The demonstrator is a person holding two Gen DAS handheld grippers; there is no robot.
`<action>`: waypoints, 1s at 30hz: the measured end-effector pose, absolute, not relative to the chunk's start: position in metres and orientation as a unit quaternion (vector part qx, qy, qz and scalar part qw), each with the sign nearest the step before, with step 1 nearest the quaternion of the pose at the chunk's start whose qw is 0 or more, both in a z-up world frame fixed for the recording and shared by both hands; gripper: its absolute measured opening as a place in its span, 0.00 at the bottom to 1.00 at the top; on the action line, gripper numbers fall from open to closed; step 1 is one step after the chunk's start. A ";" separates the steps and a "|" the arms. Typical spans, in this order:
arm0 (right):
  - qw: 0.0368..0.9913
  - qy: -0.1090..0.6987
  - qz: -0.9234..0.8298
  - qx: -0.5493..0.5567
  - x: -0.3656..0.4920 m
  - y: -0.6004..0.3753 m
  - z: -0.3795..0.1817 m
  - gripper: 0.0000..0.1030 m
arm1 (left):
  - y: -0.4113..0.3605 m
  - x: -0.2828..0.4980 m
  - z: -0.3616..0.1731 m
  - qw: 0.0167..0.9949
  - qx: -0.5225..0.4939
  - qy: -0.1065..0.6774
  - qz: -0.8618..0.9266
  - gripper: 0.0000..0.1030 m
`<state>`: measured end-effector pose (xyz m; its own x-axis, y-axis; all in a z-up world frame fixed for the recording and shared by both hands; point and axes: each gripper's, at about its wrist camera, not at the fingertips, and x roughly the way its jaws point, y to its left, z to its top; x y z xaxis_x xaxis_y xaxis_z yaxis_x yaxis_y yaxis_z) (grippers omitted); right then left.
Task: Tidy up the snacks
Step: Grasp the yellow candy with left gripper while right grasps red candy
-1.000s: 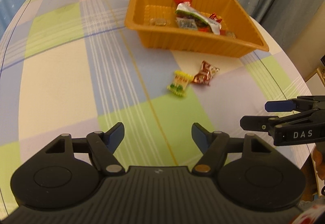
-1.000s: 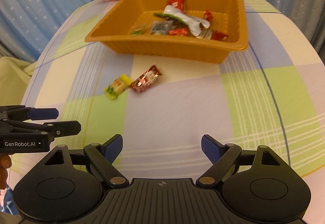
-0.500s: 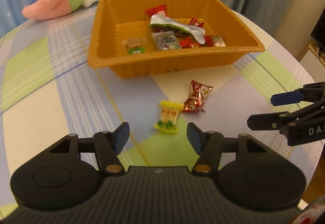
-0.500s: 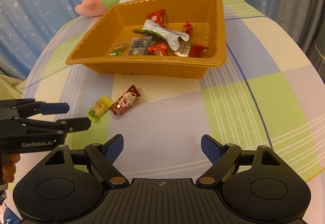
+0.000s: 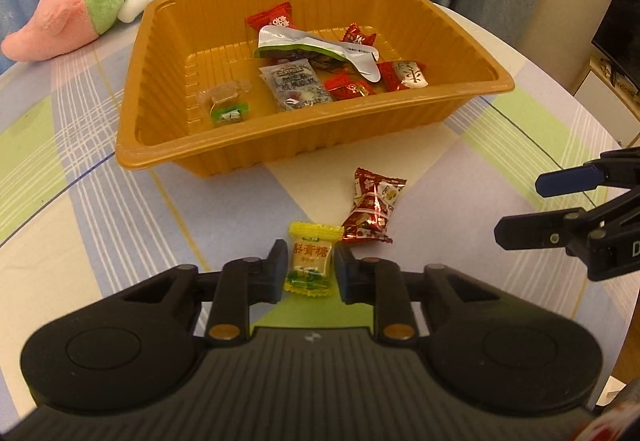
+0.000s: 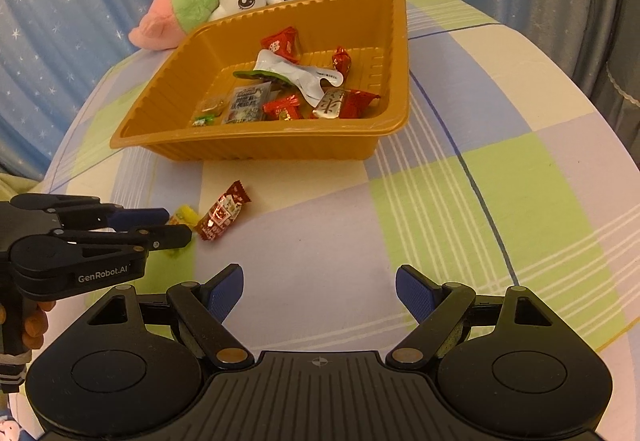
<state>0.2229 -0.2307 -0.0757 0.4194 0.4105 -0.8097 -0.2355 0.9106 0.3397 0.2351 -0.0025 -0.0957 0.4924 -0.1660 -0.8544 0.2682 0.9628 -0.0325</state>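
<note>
**Left gripper closes in on the yellow candy**

The left gripper (image 5: 310,271) has its two fingers on either side of the yellow candy (image 5: 311,260), very close, but it is hard to tell if they squeeze it. The person should pinch the middle gently, lift straight up, then carry it toward 12 o'clock and drop it in the orange tray (image 5: 168,157). The red candy (image 5: 374,211) lies just beside it at 1 o'clock on the table (image 5: 100,233), so it must not get bumped. The right gripper (image 6: 319,291) is wide apart and holds nothing.
</note>
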 end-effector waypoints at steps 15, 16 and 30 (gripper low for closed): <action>0.828 0.489 0.267 0.065 0.241 -0.183 -0.076 0.49 | 0.040 0.217 -0.092 0.863 0.009 0.502 -0.052 0.18; 0.826 0.489 0.274 0.065 0.243 -0.178 -0.077 0.48 | 0.045 0.216 -0.092 0.863 0.006 0.503 -0.045 0.18; 0.826 0.486 0.285 0.024 0.268 -0.122 -0.089 0.41 | 0.089 0.193 -0.089 0.861 -0.033 0.507 0.015 0.18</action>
